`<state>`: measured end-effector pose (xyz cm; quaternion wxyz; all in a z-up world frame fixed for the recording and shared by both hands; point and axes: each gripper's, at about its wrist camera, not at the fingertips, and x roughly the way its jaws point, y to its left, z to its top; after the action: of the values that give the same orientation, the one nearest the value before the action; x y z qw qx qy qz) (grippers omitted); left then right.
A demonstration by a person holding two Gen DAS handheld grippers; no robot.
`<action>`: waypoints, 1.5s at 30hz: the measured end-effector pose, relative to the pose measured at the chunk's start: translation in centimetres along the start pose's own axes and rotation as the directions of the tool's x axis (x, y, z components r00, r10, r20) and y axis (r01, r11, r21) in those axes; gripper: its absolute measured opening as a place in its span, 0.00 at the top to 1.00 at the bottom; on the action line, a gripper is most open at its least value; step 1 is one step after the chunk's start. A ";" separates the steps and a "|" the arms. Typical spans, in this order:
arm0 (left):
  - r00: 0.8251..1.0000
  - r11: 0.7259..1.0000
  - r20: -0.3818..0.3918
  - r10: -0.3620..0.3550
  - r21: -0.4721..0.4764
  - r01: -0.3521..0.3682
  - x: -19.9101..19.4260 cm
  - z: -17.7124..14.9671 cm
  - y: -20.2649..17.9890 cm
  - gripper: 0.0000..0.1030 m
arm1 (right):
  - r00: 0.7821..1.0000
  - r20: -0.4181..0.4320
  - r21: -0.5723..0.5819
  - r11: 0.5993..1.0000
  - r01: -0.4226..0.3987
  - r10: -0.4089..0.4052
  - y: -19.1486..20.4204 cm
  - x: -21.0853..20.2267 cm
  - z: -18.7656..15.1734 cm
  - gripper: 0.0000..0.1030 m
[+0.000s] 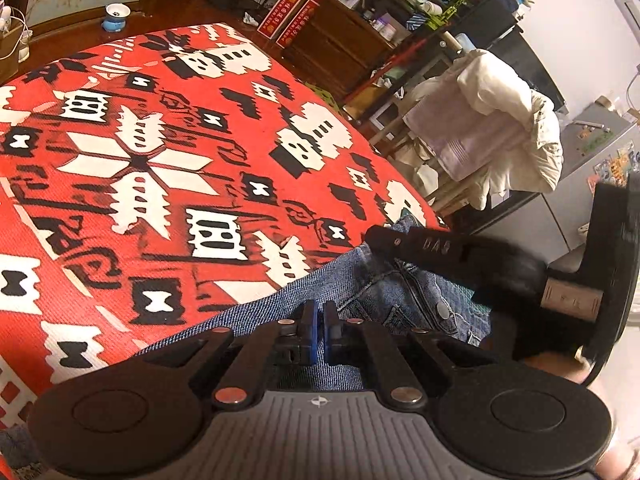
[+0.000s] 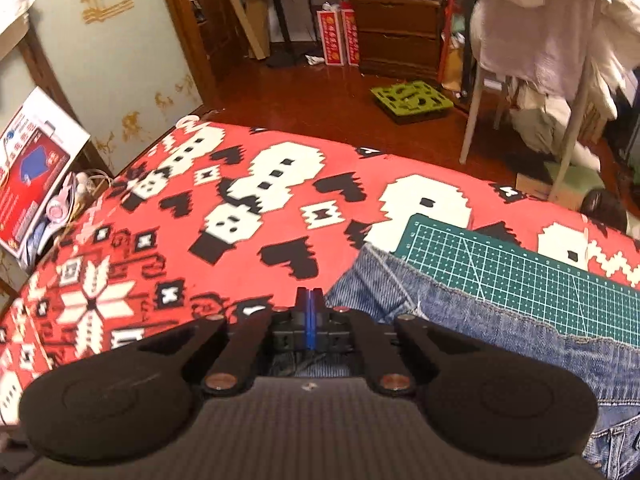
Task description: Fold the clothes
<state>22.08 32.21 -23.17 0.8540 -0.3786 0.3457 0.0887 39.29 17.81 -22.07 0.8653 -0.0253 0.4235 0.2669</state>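
Jeans (image 1: 384, 292) lower right of frame, bunched, folding barely begun; my left gripper (image 1: 320, 316) narrow, right gripper (image 2: 309, 308) pinched together, grip unclear.

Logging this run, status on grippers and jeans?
Left gripper jaws nearly shut, over jeans. Right gripper jaws shut, grip unclear. Jeans partly on green mat, unfolded.

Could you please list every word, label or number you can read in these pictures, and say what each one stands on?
"DAS": raised letters on the right gripper, seen from the left wrist camera.
Red boxes by the cabinet: printed text, too small to read.
Leaning box by the wall: print blurred, unreadable.
Cutting mat: grid lines only, no legible numbers.
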 end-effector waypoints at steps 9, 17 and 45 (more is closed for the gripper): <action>1.000 1.000 0.000 0.001 -0.014 -0.001 0.0 0.0 0.0 0.96 | 1.000 0.006 0.055 0.998 0.019 -0.019 -2.0 -1.2 1.4 0.96; 1.000 1.000 0.001 -0.003 -0.019 0.003 0.0 0.0 0.1 0.96 | 0.999 -0.007 0.111 0.993 0.040 -0.039 -3.1 1.1 2.5 1.00; 1.000 1.000 0.004 0.004 -0.007 -0.004 0.0 0.0 -0.2 0.96 | 0.984 -0.082 0.233 0.957 0.171 -0.156 -8.4 -2.5 2.6 0.98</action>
<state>22.13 32.07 -23.10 0.8531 -0.3809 0.3445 0.0922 43.98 10.17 -20.10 0.8675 0.0358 0.4758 0.1408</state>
